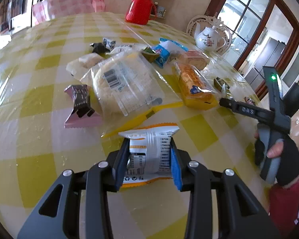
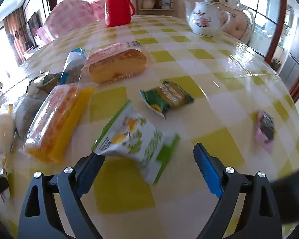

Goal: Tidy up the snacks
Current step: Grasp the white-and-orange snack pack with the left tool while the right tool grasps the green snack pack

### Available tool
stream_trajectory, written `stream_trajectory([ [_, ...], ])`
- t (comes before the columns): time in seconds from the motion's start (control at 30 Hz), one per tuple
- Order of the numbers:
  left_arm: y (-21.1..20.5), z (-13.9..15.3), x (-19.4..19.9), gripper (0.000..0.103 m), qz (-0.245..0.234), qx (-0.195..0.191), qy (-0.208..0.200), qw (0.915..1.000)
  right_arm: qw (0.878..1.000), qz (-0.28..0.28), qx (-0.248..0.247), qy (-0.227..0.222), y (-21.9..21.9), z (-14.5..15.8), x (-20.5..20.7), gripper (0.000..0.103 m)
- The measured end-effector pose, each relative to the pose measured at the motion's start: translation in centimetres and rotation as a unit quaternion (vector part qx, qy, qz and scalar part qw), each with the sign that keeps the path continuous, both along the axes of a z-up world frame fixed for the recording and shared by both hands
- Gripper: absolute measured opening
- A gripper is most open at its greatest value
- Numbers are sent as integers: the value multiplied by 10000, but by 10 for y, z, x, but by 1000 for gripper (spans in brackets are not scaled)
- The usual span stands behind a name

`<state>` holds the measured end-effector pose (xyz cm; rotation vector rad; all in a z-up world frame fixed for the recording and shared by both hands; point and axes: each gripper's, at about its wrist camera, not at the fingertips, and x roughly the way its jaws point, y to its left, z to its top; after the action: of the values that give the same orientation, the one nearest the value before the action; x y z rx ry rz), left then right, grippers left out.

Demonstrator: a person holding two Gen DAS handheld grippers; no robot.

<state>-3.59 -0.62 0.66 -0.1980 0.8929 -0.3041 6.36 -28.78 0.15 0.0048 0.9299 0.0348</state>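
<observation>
1. Snacks lie scattered over the yellow-checked desk (image 1: 39, 103), and one of them, a white and orange packet (image 1: 149, 151), sits clamped between the pads of the left tool (image 1: 148, 159), crosswise and low over the cloth near the front edge.
2. Its jaws stand narrow, pressing both sides of the packet. The grip looks meant to carry it off to wherever its kind is being gathered.
3. Just beyond it lies the main heap: a clear bag of pale bread (image 1: 121, 81) on a yellow-edged wrapper, an orange cake pack (image 1: 193, 85) to its right, a pink and black wrapper (image 1: 80, 107) to its left, and small blue and dark sweets behind.
4. Spread wide and holding nothing, the right tool (image 2: 149, 167) hovers over a white and green packet (image 2: 133, 139), which lies tilted on the desk between the jaws; the left pad is at or very near its corner and the right pad is well clear. I judge this packet to be its next pick.
5. Near that packet lie a dark green packet (image 2: 167, 97), a wrapped sponge cake (image 2: 117, 63) and, apart at the right, a second pink wrapper (image 2: 266, 129).
6. At the far edge stand a red flask (image 2: 118, 6) and a white teapot (image 2: 206, 18), clear of the sorting.
7. Loose plastic could slip or crumple in either grip.
</observation>
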Motion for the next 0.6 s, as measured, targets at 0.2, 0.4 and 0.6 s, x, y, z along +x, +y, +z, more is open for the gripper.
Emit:
stream_trajectory([
  [0.2,0,-1,-1,38,-17,2,-1,10000,9987,158,338,-355,-6,9,-7,26],
  [0.4,0,-1,-2,38,-15,24,-4,10000,9948,8,749,-695,-17,19,-33,18],
  [0.6,1,1,-5,38,45,23,-97,9999,9933,240,820,-782,-5,22,-56,17],
])
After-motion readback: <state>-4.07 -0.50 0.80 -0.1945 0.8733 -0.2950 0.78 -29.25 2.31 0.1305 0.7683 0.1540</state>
